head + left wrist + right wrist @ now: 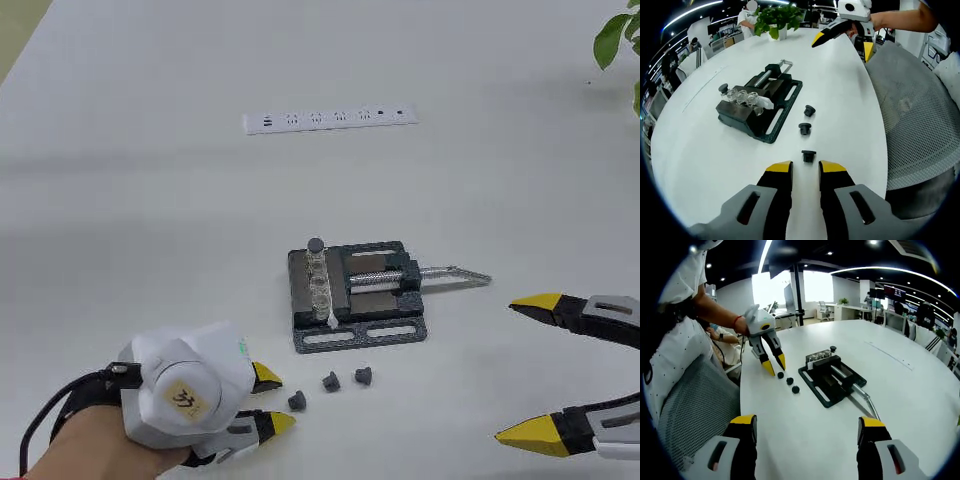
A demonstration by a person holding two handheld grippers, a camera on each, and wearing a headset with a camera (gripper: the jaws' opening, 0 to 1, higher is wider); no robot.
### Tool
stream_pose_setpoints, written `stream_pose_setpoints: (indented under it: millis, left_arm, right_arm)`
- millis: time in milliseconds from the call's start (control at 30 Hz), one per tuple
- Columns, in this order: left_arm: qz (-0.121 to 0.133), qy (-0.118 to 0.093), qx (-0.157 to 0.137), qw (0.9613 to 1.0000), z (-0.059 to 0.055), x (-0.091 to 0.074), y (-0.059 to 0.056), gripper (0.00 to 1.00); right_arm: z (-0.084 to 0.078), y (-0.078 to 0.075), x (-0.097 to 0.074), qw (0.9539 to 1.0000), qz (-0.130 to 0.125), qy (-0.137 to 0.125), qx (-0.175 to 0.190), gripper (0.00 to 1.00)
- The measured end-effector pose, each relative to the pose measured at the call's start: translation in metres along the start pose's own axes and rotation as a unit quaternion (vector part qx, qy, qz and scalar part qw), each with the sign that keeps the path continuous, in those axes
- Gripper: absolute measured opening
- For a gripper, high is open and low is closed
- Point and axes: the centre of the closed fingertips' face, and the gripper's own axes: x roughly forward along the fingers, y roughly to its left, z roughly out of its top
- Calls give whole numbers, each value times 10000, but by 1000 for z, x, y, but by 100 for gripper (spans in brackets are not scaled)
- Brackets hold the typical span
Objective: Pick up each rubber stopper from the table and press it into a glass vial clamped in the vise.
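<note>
While the left gripper [281, 399] is hovering low in the lower left of the head view, its jaws are standing a narrow gap apart and are holding nothing. Just beyond its yellow tips, the nearest rubber stopper [297, 401] is lying on the white surface [150, 220]. As the left gripper view is showing, it is sitting directly ahead of the gap and not between the jaws. The middle stopper [331, 381] and the third stopper [363, 376] are continuing the short row rightward toward the centre of the frame, each apart from its neighbour.

At the lower right edge, the right gripper [508, 370] is hanging above the surface with its jaws spread wide, gripping nothing and lying well apart from the stoppers.

Above the stoppers, at the centre of the frame, the dark vise [300, 290] is resting on the surface and clamping a row of glass vials [319, 285]. A seated stopper [316, 245] is capping the vial at the far end of that row. The vise handle [455, 272] is projecting toward the right.

Farther up, a white power strip [330, 118] is lying across the upper centre, and green leaves [612, 38] are entering at the upper right corner.
</note>
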Motion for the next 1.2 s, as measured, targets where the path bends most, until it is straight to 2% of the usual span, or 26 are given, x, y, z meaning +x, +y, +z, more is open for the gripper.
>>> stream_pose_setpoints:
  millis: [300,567,1200]
  left_arm:
    - [-71,9,-90,9999,4,3,-4,10]
    - [-99,48,-104,9999,3,5,-4,6]
    - [-106,85,-118,9998,2,6,-5,5]
  right_arm:
    - [-1,-4,-2,10000,-57,-19,41,79]
    - [-2,-4,-3,10000,-53,-14,63,77]
    - [-1,0,-2,10000,-31,-31,69,76]
